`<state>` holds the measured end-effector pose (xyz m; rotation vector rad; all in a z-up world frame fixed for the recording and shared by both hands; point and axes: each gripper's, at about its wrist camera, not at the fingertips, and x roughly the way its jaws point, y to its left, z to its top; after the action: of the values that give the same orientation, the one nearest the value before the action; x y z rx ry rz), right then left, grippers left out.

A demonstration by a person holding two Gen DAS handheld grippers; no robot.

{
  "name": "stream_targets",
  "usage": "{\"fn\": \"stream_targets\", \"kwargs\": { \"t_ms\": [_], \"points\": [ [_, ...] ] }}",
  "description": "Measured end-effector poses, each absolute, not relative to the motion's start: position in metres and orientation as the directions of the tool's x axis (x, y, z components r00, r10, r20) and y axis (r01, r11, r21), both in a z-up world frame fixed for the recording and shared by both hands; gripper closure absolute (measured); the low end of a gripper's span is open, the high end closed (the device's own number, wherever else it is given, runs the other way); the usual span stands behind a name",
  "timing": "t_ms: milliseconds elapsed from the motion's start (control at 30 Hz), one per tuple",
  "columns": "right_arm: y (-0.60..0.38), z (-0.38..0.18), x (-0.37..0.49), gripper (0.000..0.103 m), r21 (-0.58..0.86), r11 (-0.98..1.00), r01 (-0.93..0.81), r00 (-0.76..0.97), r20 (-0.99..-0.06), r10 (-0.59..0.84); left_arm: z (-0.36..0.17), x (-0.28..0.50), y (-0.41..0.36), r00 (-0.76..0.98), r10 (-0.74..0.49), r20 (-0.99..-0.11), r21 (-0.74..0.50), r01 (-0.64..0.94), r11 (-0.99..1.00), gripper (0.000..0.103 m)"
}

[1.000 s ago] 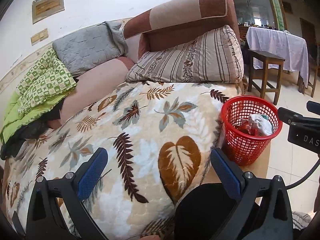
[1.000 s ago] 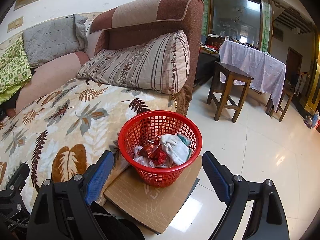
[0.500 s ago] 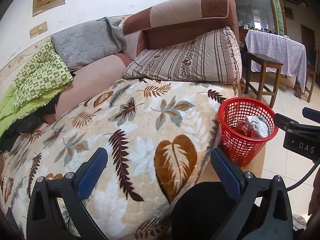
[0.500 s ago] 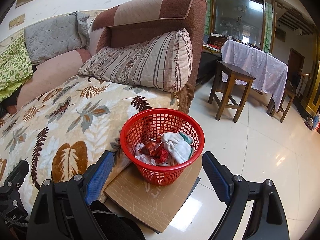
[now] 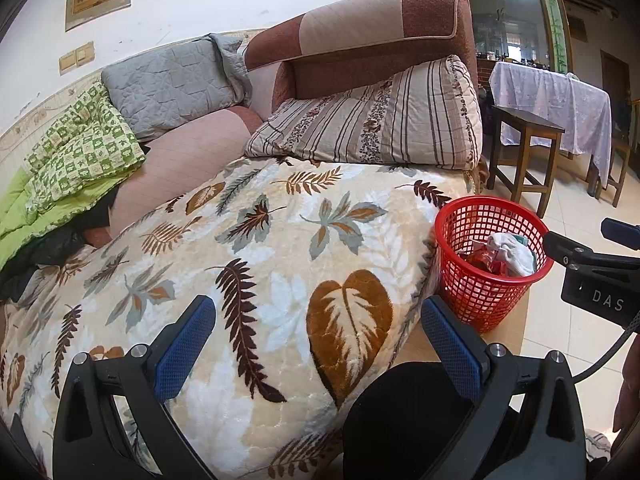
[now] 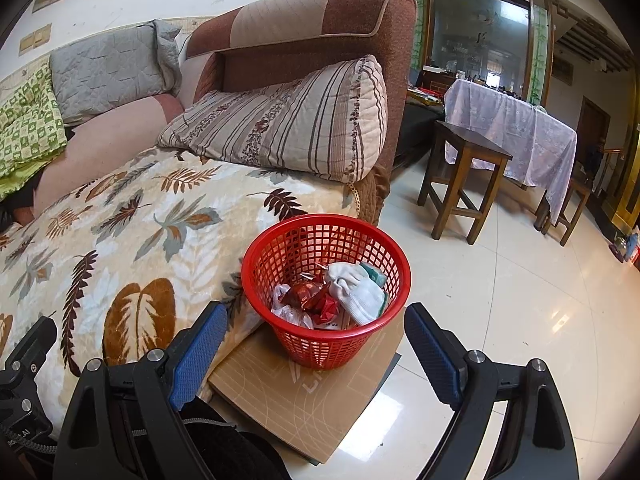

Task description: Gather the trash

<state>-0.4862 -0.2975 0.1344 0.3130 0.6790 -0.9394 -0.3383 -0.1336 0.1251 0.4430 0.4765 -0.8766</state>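
Red basket [image 6: 326, 292] on a cardboard sheet [image 6: 308, 404] beside the leaf-print blanket [image 5: 256, 264], holding a white sock [image 6: 358, 292] and red wrappers [image 6: 314, 300]. Left gripper [image 5: 316, 336] and right gripper [image 6: 316, 340]: jaws spread wide, gripping nothing.

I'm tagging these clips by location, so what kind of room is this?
Most likely a home living room: a brown sofa draped with a leaf-print blanket and a striped pillow, plus a cloth-covered table on the tiled floor.
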Motion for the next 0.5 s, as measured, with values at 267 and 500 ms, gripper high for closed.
{"fn": "stream_targets", "kwargs": {
  "t_ms": [267, 500],
  "points": [
    [-0.2968, 0.1324, -0.4859, 0.01, -0.04, 0.566, 0.823, 0.406, -0.657, -0.636, 0.1247, -0.3393, -0.1343, 0.548, -0.618, -0.563, 0.17, 0.809, 0.563, 0.001],
    [-0.297, 0.1315, -0.4857, 0.01, -0.041, 0.567, 0.823, 0.405, -0.658, -0.634, 0.1248, -0.3392, -0.1341, 0.548, -0.619, -0.563, 0.168, 0.809, 0.563, 0.001]
  ]
}}
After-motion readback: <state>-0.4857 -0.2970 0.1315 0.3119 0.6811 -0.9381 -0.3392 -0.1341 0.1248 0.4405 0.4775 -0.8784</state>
